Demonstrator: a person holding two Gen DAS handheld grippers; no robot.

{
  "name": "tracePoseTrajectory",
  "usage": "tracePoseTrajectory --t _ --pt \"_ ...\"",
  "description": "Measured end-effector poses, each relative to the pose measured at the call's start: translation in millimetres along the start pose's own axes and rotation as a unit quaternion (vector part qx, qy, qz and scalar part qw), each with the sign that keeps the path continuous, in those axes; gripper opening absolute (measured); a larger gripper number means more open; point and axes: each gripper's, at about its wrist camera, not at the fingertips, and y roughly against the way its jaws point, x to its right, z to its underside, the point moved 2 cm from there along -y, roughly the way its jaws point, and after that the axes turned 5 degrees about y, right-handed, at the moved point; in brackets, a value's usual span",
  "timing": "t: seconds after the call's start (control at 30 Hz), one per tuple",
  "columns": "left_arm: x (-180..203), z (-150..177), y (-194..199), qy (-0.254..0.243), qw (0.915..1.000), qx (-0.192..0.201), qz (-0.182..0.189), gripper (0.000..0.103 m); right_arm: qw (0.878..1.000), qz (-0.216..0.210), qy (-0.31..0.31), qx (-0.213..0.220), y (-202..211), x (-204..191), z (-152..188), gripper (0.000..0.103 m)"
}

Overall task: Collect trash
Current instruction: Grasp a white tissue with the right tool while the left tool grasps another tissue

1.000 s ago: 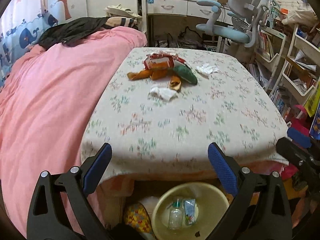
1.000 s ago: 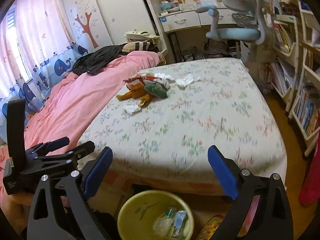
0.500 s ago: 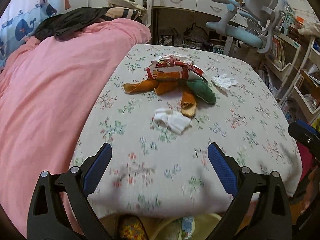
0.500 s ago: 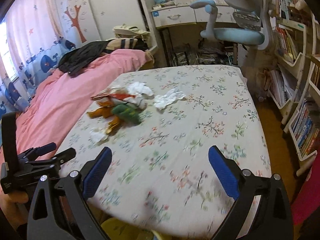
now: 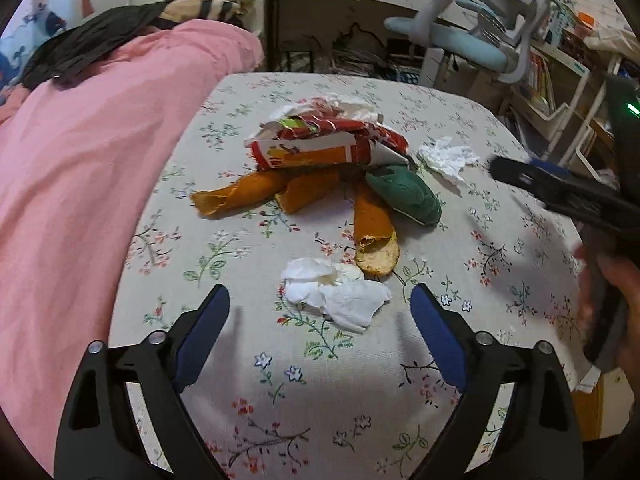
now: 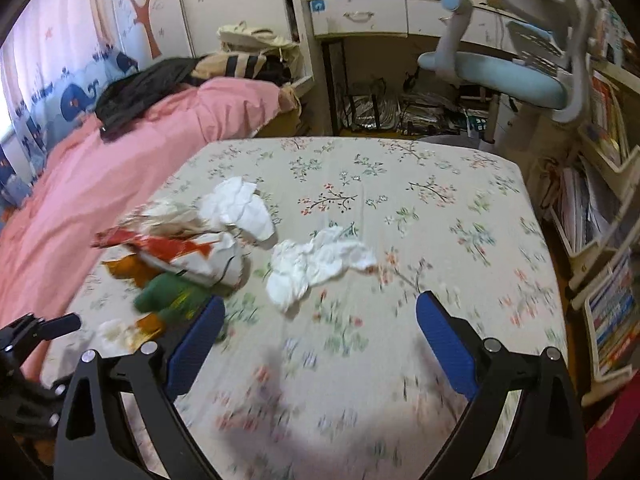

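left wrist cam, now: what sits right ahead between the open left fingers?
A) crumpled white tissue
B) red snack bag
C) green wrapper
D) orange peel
A: the left gripper is open, and the crumpled white tissue lies on the floral bedsheet just ahead between its tips; the orange peel, green wrapper and red snack bag lie farther back.

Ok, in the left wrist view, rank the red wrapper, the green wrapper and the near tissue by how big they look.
1. Red wrapper, clearly largest.
2. Near tissue.
3. Green wrapper.
The last two look close, and the tissue lies nearer the camera, so their order is unsure.
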Motion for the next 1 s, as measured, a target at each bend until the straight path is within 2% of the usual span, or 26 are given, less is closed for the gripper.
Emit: tracePoseTrajectory --t 0.23,0.37,0.43,0.47,0.53,0.6,0.7,0.8,1.0 --pt "0.1 -4.3 -15.3 -0.01 0.9997 -0.018 0.01 0.07 0.999 0.002 0.018 -0.028 -35.7 -2.5 -13.6 0.082" --pt "-1.6 -5.6 -19.3 -0.01 0.9996 -0.022 0.012 0.055 0.998 0.0 0.041 -0.043 -47.8 -9.9 -16.0 0.073" --pt "0.8 -5.5 -19.5 -0.018 0.9995 -0.022 0.011 0.045 0.998 -0.002 0.043 -0.055 -52.5 -9.8 -16.9 0.056" --pt "1.6 -5.3 -19.6 -0.022 0.9994 -0.023 0.011 0.039 0.998 -0.001 0.043 -0.056 -52.6 -8.9 -18.1 0.054" --pt "2.4 -5.2 -18.8 -0.022 0.9993 -0.025 0.016 0.034 0.998 0.0 0.041 -0.056 -51.0 -6.6 -17.1 0.034" --pt "1.5 -6.7 -15.9 -0.017 0.9993 -0.024 0.023 0.023 0.998 0.001 0.037 -0.056 -49.5 -4.2 -15.1 0.02" --pt "-5.4 -10.6 -8.0 0.005 0.9992 -0.02 0.034 0.016 0.998 -0.004 0.033 -0.057 -37.0 -2.6 -5.5 0.017" --pt "-10.5 -11.2 -0.5 0.02 0.9989 -0.014 0.041 0.015 0.998 -0.018 0.023 -0.046 -15.6 -2.4 3.3 0.017" --pt "-17.5 -1.3 25.7 0.057 0.9951 0.003 0.08 0.015 0.998 -0.06 -0.003 -0.021 46.1 -11.2 35.0 0.017"
